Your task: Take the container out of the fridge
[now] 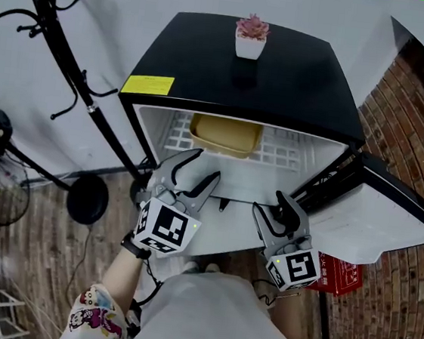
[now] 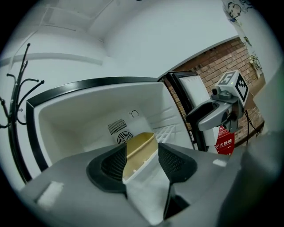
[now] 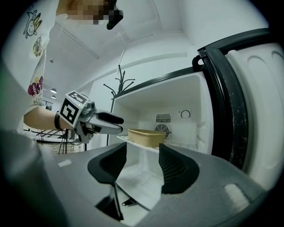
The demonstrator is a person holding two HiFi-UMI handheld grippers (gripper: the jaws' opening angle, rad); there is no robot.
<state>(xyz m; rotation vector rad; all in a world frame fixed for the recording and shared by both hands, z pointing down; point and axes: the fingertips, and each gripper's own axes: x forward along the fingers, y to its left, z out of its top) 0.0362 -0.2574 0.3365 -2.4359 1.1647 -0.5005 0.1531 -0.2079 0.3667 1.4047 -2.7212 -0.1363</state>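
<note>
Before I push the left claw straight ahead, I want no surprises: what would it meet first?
Most likely the tan container on the fridge shelf. It sits straight ahead of the open left claw, though depth is unclear.

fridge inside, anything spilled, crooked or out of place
Nothing stands out. The tan container sits level on the wire shelf, with no spill visible around it. The potted plant on the fridge top stands upright.
</note>
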